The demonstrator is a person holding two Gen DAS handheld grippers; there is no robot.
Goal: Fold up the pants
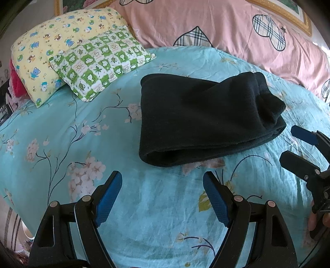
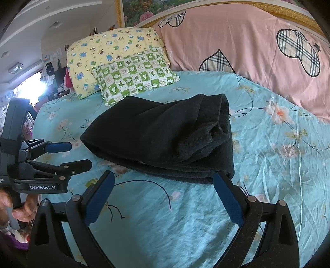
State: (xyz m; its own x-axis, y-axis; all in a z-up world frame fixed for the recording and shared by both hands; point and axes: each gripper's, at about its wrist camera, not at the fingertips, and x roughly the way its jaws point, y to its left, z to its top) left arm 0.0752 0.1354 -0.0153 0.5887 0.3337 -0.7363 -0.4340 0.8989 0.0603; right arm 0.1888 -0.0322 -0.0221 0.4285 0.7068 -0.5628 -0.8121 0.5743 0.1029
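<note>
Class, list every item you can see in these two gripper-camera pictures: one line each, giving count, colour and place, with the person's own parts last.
pants: one, black, folded into a thick bundle, lying mid-bed.
bedsheet: one, turquoise with pale blossoms, covering the bed under the pants.
yellow pillow: one, yellow with cartoon animals, at the bed's far left.
green pillow: one, green-and-white checked, leaning on the yellow pillow.
pink quilt: one, pink with plaid shapes, along the far side of the bed.
picture frame: one, gold-edged with flowers, on the wall behind.
left gripper: one, black with blue pads, open, empty, near the pants.
right gripper: one, black with blue pads, open, at the pants' near edge.
</note>
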